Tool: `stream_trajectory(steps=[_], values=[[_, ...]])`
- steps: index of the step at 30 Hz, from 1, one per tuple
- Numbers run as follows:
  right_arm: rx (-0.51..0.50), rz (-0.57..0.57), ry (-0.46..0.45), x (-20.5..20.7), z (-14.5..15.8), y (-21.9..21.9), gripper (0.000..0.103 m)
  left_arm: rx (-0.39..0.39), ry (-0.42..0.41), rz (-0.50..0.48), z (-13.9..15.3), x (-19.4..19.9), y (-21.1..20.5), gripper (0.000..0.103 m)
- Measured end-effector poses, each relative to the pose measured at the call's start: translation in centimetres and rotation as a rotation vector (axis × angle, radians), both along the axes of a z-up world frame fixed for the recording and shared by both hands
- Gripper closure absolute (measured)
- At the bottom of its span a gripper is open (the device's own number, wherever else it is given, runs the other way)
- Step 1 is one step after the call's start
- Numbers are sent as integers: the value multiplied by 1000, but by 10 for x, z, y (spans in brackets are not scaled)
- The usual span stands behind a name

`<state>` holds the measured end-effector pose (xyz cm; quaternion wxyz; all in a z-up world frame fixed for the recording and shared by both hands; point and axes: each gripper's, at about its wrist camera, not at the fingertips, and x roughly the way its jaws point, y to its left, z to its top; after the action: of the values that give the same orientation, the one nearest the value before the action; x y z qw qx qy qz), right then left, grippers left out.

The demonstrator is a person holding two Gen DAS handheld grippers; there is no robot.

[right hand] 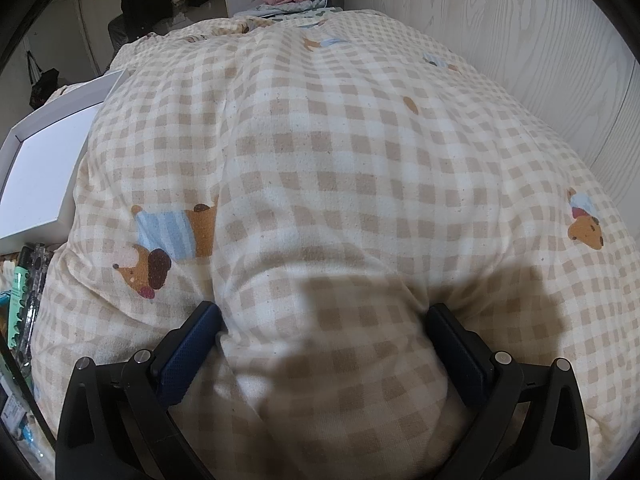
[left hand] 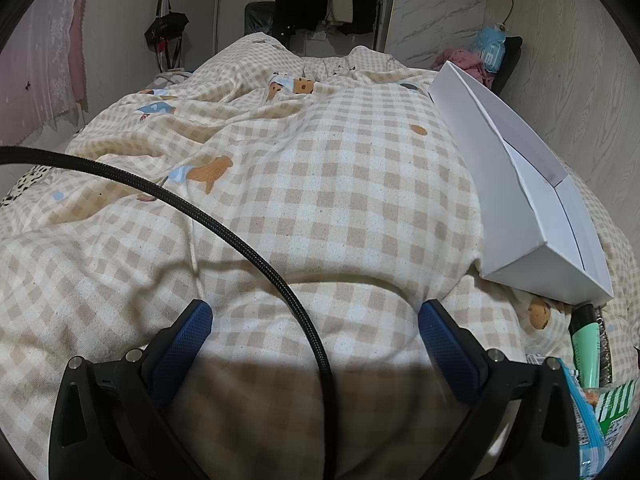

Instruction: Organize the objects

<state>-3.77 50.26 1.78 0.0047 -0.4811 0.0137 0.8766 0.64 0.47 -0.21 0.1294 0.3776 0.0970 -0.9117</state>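
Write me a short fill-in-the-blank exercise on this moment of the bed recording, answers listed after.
1. Both grippers hover over a checked ____ printed with dogs.
2. The white box on the bed is ____ inside.
3. The left gripper has its jaws ____.
4. A black braided ____ crosses the left wrist view.

Missing words: quilt; empty; open; cable

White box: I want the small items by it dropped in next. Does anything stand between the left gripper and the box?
Nothing solid: only bare checked quilt lies between the left gripper, jaws open, and the white box. A black braided cable crosses nearer the gripper's left.
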Motion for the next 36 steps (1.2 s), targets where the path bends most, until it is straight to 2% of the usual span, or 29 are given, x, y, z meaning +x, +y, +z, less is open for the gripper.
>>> stream_trajectory(steps=[13, 16, 20, 21, 24, 26, 32, 34, 36], values=[[-1, 18, 25, -1, -4, 1, 0, 11, 15, 6, -2, 1, 0, 0], [5, 19, 29, 0, -5, 0, 0, -26, 33, 2, -1, 1, 1, 0], [0, 19, 35, 1, -5, -1, 0, -21, 41, 1, -1, 2, 0, 0], [0, 19, 36, 1, -5, -1, 0, -8, 14, 4, -2, 2, -1, 0], [-4, 19, 37, 1, -6, -1, 0, -32, 40, 2, -1, 3, 1, 0], [-3, 19, 35, 2, -6, -1, 0, -16, 10, 7, -2, 3, 2, 0], [0, 20, 19, 1, -7, 1, 0, -84, 22, 12, -3, -5, 12, 0], [-12, 20, 6, 0, -10, 3, 0, -96, -14, 0, -1, -10, 14, 0], [-11, 23, -15, 0, -5, 3, 0, -44, -56, -50, 11, -7, 7, 0]])
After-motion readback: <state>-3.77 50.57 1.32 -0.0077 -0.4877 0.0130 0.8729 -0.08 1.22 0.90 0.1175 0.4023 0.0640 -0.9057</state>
